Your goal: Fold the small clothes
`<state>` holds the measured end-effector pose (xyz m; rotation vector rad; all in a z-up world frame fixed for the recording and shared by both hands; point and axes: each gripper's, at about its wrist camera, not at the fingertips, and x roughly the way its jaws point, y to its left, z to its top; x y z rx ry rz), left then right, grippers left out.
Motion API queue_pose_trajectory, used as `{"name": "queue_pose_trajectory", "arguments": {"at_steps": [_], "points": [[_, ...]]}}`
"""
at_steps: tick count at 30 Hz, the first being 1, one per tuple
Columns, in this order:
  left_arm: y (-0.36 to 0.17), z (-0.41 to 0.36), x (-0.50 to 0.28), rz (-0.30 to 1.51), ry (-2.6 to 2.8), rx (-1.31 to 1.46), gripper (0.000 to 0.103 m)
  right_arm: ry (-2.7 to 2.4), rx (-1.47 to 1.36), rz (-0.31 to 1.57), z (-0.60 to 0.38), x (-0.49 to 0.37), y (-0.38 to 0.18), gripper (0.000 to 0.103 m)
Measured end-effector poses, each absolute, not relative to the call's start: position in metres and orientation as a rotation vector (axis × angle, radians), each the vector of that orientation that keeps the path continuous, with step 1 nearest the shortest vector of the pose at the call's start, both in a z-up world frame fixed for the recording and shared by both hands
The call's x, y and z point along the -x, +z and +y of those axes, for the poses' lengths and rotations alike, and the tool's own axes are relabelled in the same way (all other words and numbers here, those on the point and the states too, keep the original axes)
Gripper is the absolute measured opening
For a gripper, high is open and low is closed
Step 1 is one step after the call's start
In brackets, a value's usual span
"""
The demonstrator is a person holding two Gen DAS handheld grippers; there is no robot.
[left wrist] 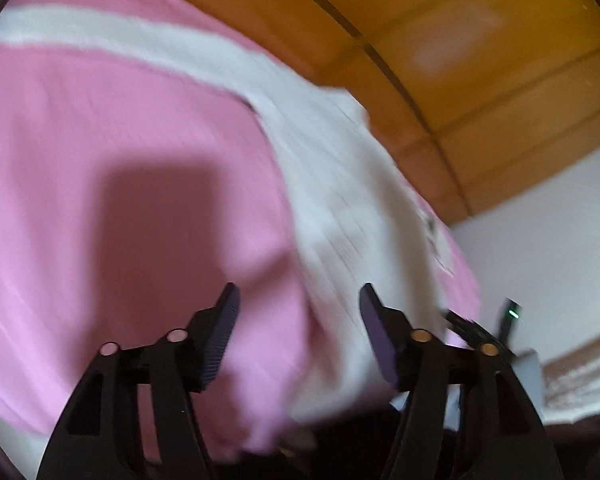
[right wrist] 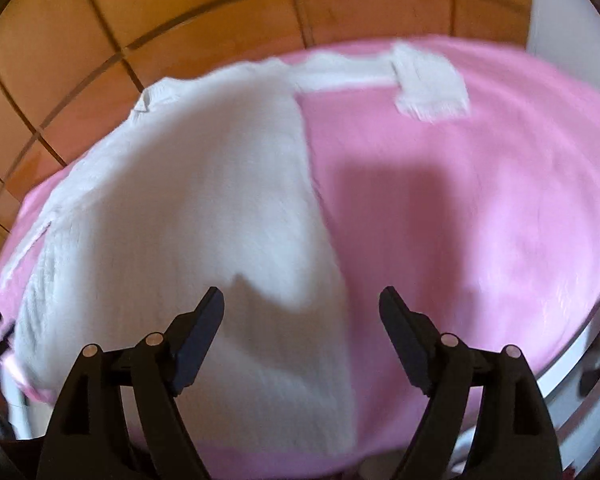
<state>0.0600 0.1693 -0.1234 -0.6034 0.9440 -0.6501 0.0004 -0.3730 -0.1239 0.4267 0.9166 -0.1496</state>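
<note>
A small white knit garment (right wrist: 188, 208) lies on a pink cloth (right wrist: 480, 200). In the right wrist view its body fills the left half and one sleeve (right wrist: 428, 80) stretches to the far right. In the left wrist view the garment (left wrist: 340, 184) runs as a white band from the upper left down to the right. My left gripper (left wrist: 298, 300) is open and empty above the cloth, beside the garment's edge. My right gripper (right wrist: 302, 304) is open and empty above the garment's right edge. Both views are blurred by motion.
The pink cloth covers a round white table (right wrist: 572, 368). An orange tiled floor (right wrist: 180, 12) lies beyond it. A white wall (left wrist: 548, 248) and a dark device with a green light (left wrist: 512, 314) show at the right of the left wrist view.
</note>
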Motion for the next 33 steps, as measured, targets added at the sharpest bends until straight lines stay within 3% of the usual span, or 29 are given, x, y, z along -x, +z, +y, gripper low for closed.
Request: {"name": "queue_pose_trajectory", "arguments": {"at_steps": [2,5,6,7,8,9,17,19,25,28,30,32,33], "points": [[-0.130,0.148,-0.034,0.959,-0.701,0.624,0.067,-0.106,-0.486,0.939,-0.377,0.008,-0.134,0.075],[-0.140,0.123,-0.023,0.983,-0.716,0.605,0.067,-0.029,-0.477,0.935,-0.360,0.015,-0.138,0.053],[-0.139,0.121,-0.027,0.988,-0.723,0.588,0.056,-0.017,-0.464,0.935,-0.356,0.014,-0.138,0.036],[-0.137,0.113,-0.027,0.986,-0.717,0.540,0.027,0.000,-0.455,0.936,-0.351,0.013,-0.137,0.014],[-0.134,0.105,-0.030,0.983,-0.685,0.473,0.012,0.028,-0.459,0.937,-0.347,0.012,-0.135,0.014],[-0.131,0.101,-0.040,0.978,-0.665,0.447,0.006,0.044,-0.455,0.929,-0.345,0.009,-0.128,0.013],[-0.075,0.146,-0.030,0.814,-0.823,0.509,0.004,0.203,-0.368,0.619,-0.348,0.069,-0.008,0.009],[-0.088,0.150,-0.029,0.855,-0.803,0.507,0.004,0.209,-0.341,0.653,-0.346,0.077,-0.012,0.009],[-0.170,0.151,-0.045,1.121,-0.538,0.421,0.004,0.148,-0.362,0.957,-0.337,0.073,-0.108,0.009],[-0.163,0.164,-0.050,1.072,-0.492,0.430,0.004,0.113,-0.373,1.007,-0.338,0.069,-0.128,0.010],[-0.141,0.167,-0.052,0.981,-0.510,0.442,0.004,0.085,-0.400,0.989,-0.346,0.063,-0.123,0.015],[-0.118,0.156,-0.058,0.887,-0.534,0.400,0.004,0.055,-0.411,0.943,-0.354,0.058,-0.113,0.035],[-0.113,0.144,-0.063,0.861,-0.559,0.381,0.004,0.043,-0.422,0.909,-0.358,0.054,-0.108,0.052]]}}
